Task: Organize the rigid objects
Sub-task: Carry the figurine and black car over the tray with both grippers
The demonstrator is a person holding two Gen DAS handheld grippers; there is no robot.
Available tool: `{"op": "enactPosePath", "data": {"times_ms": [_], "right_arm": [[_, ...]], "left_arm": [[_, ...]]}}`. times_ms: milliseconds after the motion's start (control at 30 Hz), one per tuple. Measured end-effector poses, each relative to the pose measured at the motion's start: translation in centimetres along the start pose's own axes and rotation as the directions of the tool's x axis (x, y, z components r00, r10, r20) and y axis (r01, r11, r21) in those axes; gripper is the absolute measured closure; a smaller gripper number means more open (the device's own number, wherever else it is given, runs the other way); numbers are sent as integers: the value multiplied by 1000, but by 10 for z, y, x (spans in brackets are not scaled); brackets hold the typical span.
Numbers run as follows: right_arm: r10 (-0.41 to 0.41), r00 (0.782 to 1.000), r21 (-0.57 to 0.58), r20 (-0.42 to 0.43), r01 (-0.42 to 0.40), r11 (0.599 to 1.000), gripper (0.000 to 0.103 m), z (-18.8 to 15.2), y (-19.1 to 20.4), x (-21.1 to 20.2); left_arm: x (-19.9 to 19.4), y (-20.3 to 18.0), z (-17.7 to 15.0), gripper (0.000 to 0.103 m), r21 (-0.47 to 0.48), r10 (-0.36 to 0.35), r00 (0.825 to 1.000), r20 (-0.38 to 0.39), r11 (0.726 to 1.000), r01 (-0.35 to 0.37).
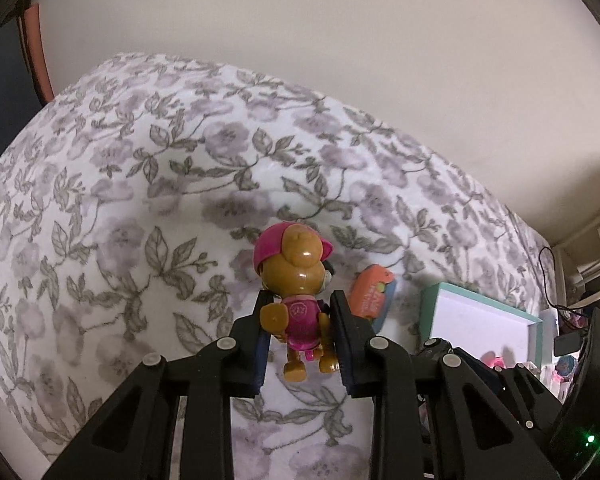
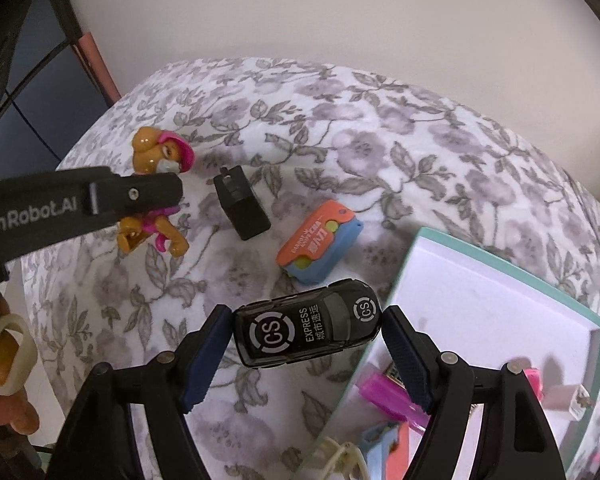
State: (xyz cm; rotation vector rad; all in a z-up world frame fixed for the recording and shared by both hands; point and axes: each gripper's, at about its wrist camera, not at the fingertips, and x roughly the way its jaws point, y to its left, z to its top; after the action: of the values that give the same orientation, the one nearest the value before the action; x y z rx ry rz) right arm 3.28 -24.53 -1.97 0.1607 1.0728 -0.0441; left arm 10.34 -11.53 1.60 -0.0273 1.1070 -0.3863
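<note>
Right gripper (image 2: 306,354) jaws wide, clamped end-to-end on glossy black toy car with white CS EXPRESS lettering (image 2: 308,330), lengthwise grip probably keeps it from rolling; car hangs beside rim of teal-edged white cardboard box (image 2: 480,300), likely its destination; left gripper (image 1: 300,344) nearly closed, pinching torso of tan plastic puppy figure in pink cap (image 1: 298,292), head up, clear of pads; orange-and-blue rubbery case (image 2: 320,246) and black plug adapter (image 2: 242,202) lie loose, unsorted; surface is grey floral blanket (image 1: 140,200); plain cream wall (image 1: 340,20) beyond.
</note>
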Motion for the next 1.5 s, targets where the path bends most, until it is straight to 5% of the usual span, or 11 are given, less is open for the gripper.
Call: {"op": "enactPosePath", "data": {"times_ms": [367, 800, 1233, 1500], "right_arm": [[-43, 999, 41, 14, 42, 998, 24, -17, -11, -32], [-79, 997, 215, 20, 73, 974, 24, -52, -60, -69], [-179, 983, 301, -48, 185, 935, 24, -77, -112, -72], [-237, 962, 281, -133, 266, 922, 24, -92, -133, -54]], "left_arm": [[-32, -21, -11, 73, 36, -25, 998, 61, 999, 22], [-59, -67, -32, 73, 145, -93, 991, 97, 986, 78], [-31, -121, -60, 73, 262, -121, 992, -29, 957, 124], [-1, -142, -84, 73, 254, -173, 970, -173, 943, 214]]}}
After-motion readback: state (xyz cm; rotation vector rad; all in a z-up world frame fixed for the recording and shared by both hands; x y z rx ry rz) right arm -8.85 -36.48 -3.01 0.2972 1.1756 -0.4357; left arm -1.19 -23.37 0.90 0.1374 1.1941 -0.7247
